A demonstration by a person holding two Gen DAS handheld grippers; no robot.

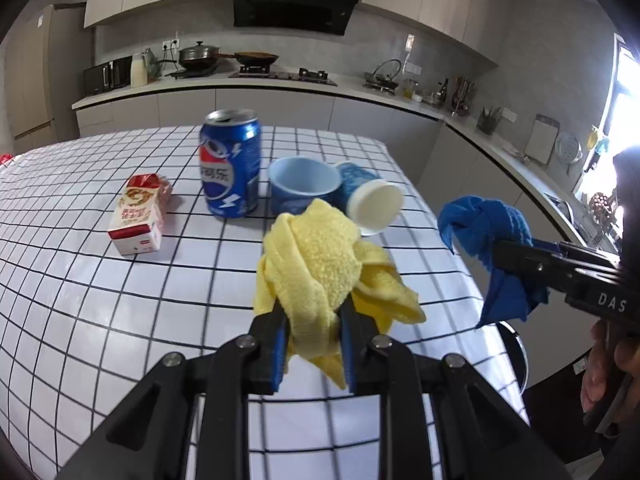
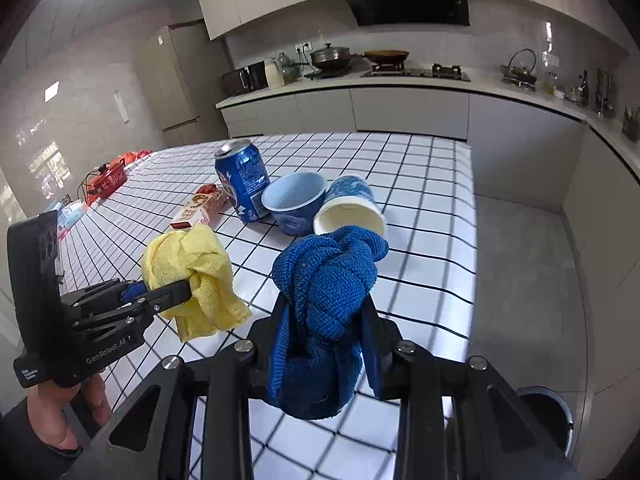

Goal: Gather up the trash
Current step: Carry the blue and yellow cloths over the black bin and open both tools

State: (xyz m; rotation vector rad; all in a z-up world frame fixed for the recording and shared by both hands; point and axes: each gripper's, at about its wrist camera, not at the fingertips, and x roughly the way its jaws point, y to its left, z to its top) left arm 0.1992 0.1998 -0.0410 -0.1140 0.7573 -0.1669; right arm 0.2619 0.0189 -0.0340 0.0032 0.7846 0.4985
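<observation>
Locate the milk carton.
Left wrist view, left side: the carton lies on the checked table, just left of the Pepsi can.

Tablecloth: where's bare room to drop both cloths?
Free: near half of the tablecloth, in front of the milk carton, under the yellow cloth and blue cloth. Crowded: Pepsi can, blue cup, tipped paper cup.

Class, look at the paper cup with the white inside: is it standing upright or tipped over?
Tipped over. The paper cup lies on its side on the checked tablecloth, mouth facing the camera, beside the upright blue cup.
</observation>
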